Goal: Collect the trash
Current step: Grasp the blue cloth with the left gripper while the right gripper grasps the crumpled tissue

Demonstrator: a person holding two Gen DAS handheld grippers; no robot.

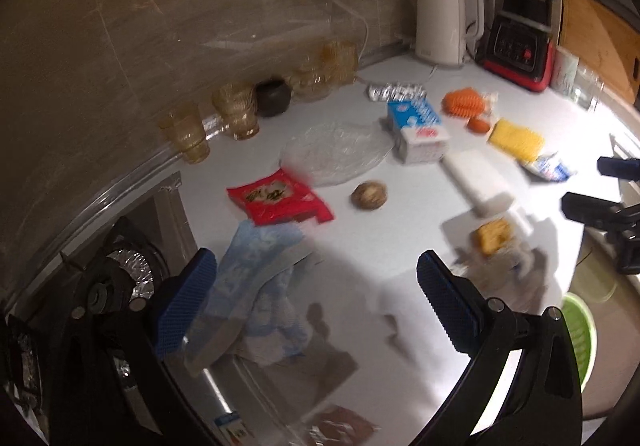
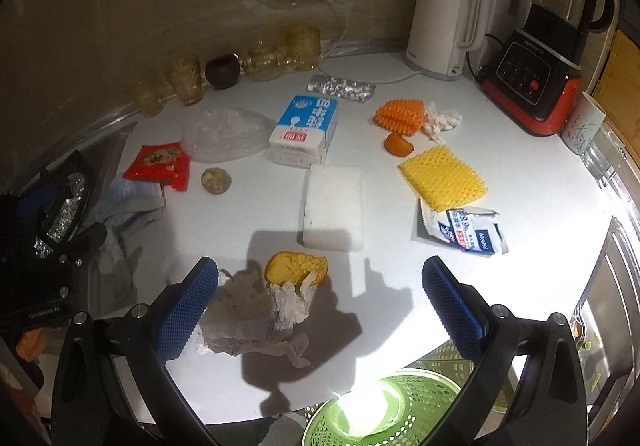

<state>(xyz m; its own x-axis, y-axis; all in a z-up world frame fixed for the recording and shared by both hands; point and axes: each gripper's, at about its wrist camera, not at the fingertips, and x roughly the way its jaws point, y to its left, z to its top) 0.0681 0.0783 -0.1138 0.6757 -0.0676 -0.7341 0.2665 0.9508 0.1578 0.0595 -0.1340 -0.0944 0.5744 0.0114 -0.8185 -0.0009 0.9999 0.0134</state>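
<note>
My right gripper (image 2: 320,266) hangs open over the white counter's front edge. Crumpled grey paper (image 2: 256,318) and a yellow-orange peel (image 2: 296,266) lie between its fingers, untouched. Below it sits a green perforated basket (image 2: 384,406). My left gripper (image 1: 316,258) is open over the counter's left part, its left finger (image 1: 188,306) beside a pale blue cloth (image 1: 256,278). Beyond lie a red snack wrapper (image 1: 280,198), a clear plastic bag (image 1: 336,150), a milk carton (image 2: 304,130), a torn sachet (image 2: 464,232) and a blister pack (image 2: 342,88).
A white foam block (image 2: 334,206), yellow sponge (image 2: 442,178), orange spiky brush (image 2: 400,114) and round brown lump (image 2: 216,180) share the counter. Amber glasses (image 2: 184,78), a kettle (image 2: 444,26) and a blender (image 2: 532,86) line the wall. A stove burner (image 1: 120,278) is left.
</note>
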